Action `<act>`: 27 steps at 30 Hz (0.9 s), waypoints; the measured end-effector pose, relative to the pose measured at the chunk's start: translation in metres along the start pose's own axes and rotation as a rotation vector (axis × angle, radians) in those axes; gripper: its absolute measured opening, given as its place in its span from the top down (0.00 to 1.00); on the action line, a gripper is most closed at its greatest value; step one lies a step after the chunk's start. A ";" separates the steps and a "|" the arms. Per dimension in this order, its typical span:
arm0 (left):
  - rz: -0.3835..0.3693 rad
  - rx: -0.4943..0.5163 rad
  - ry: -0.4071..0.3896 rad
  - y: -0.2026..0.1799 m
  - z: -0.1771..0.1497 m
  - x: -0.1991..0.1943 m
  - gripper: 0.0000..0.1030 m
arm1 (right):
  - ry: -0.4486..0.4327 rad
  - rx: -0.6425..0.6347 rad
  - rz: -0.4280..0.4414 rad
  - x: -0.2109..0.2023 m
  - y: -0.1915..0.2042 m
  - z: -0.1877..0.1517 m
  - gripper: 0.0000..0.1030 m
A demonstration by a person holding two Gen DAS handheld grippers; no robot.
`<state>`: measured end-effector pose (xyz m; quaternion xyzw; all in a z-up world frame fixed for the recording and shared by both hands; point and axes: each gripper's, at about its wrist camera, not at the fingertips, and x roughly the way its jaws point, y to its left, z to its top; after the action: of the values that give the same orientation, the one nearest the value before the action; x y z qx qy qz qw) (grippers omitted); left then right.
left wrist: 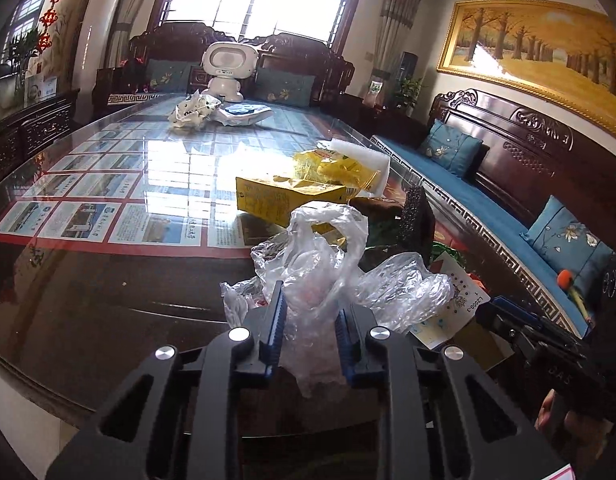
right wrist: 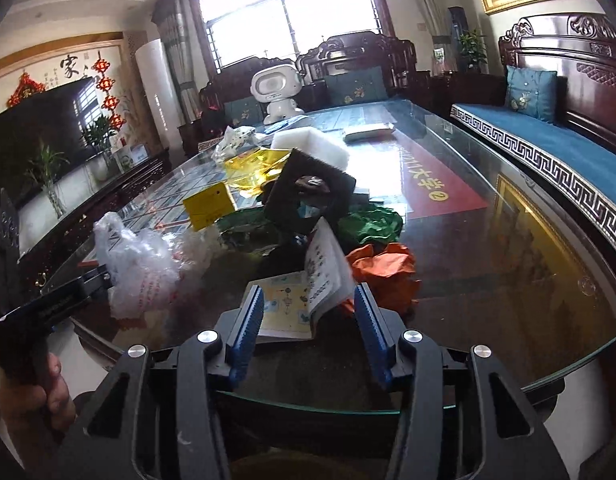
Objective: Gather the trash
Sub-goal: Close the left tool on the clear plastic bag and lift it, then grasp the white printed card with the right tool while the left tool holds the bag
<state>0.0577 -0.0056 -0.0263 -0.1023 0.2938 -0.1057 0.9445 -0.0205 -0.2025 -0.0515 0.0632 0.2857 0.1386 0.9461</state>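
Straddling clear plastic bag [left wrist: 320, 276], perhaps ungripped

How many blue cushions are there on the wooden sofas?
4. On the far sofa: left cushion, right cushion. On the side sofa: farther cushion, nearer cushion. Others may be hidden outside the views.

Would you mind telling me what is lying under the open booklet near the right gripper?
An orange crumpled bag pokes out beneath the open booklet, which rests on the glass table. Anything else under its pages is hidden.
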 end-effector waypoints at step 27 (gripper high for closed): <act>-0.038 -0.023 0.011 0.009 -0.004 0.000 0.77 | 0.067 -0.037 0.025 0.034 0.012 0.014 0.66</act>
<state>0.0563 0.0024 -0.0321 -0.1182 0.2982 -0.1209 0.9394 0.0115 -0.1818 -0.0557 0.0446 0.3136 0.1576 0.9353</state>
